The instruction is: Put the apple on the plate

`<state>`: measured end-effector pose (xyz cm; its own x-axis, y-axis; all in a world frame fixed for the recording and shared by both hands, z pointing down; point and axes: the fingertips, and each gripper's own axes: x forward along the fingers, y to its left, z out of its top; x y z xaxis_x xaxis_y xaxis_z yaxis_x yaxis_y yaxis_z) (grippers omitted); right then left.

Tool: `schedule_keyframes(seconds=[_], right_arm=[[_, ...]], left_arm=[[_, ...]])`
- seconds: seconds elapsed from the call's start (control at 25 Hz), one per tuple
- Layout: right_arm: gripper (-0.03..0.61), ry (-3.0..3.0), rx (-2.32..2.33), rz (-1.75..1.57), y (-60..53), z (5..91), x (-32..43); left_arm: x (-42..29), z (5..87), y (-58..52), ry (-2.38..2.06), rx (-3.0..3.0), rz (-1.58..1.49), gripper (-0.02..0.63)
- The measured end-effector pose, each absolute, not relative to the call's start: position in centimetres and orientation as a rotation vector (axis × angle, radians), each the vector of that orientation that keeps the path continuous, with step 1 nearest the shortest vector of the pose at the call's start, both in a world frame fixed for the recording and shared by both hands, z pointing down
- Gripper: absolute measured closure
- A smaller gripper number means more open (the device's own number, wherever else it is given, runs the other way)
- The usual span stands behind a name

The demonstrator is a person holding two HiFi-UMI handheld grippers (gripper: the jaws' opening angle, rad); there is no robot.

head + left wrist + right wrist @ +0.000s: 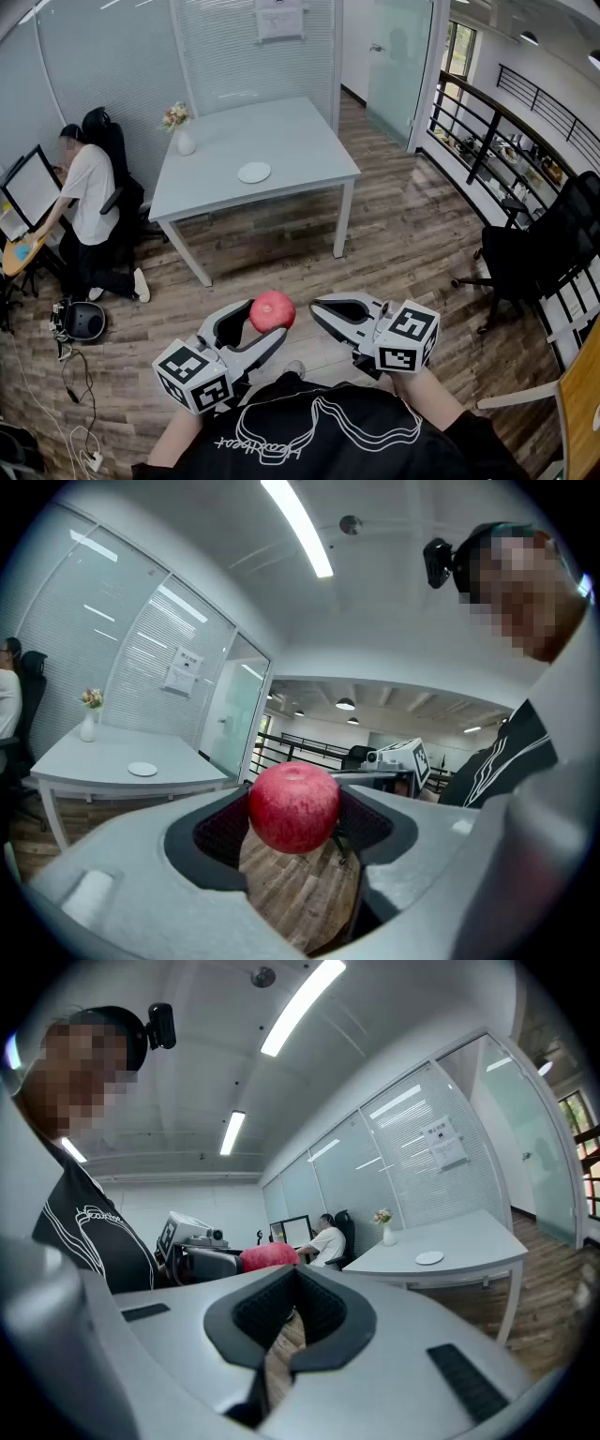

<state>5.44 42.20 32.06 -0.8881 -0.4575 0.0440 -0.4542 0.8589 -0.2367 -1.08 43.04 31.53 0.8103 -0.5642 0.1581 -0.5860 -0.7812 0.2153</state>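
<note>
Head view: wood-plank floor (403, 234), glass-walled office; one grey table (300, 141) at 12 o'clock bearing one white plate (254, 172) and one flower vase (185, 141); one red apple (272, 310) at 6 o'clock, well apart from the plate, pinched by the left gripper (268, 323); right gripper (317, 307) at its 3 o'clock; left gripper view: jaws clamped on the apple (293, 808); right gripper view: jaws pressed together, empty.

Ceiling strip lights (295, 527) give bright, even light; edges bend.
</note>
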Motion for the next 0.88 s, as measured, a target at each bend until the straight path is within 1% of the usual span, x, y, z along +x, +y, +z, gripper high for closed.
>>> schedule_keyframes(seconds=[0.24,0.48,0.68,0.88], right_arm=[[0.571,2.998,-0.738,-0.389,41.9,32.3,6.5],[0.571,2.983,-0.773,-0.453,39.4,33.4,7.2],[0.571,2.958,-0.793,-0.536,34.7,34.8,7.0],[0.569,2.973,-0.864,-0.593,26.8,36.7,6.7]], left_arm=[[0.1,31.8,42.7,-0.867,2.760,0.140,0.304],[0.7,33.0,39.9,-0.835,2.746,0.151,0.304],[0.6,34.2,34.9,-0.807,2.730,0.151,0.304],[-0.2,36.0,27.1,-0.805,2.684,0.171,0.304]])
